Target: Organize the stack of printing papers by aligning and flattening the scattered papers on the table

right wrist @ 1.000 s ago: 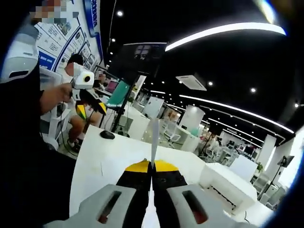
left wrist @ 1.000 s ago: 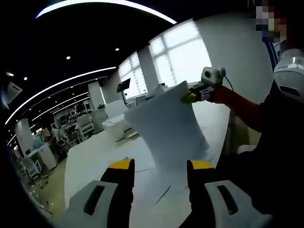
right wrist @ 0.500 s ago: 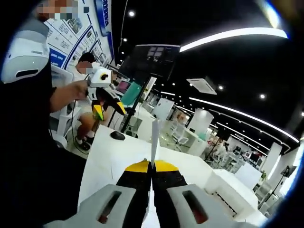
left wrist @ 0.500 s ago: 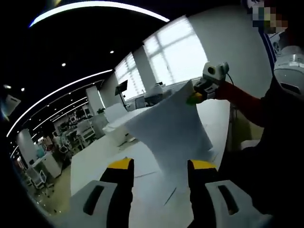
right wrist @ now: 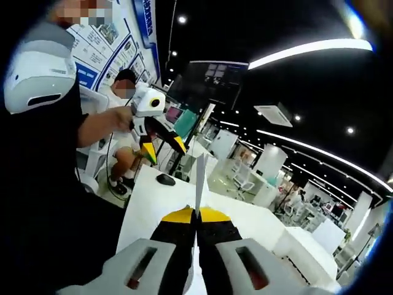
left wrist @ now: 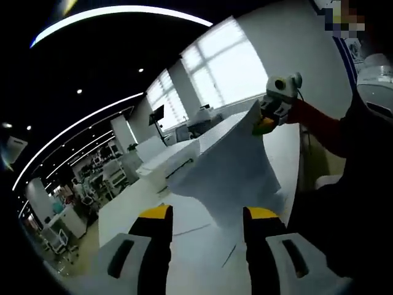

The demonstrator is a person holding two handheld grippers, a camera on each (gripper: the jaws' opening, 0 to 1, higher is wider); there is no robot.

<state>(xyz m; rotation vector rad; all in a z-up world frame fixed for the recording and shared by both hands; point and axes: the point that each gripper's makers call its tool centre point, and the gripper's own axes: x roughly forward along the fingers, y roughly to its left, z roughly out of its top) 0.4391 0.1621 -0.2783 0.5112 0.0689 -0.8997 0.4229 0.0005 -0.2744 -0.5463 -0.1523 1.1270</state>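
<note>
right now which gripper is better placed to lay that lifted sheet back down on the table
Right, most likely. The right gripper is already shut on the sheet, holding it up by one corner above the table. The left gripper hangs open nearby with nothing between its jaws, so it suits flattening afterwards.

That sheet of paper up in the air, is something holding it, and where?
Yes. The right tongs are shut on the sheet of paper at its top corner. The left tongs are open and hold nothing.
</note>
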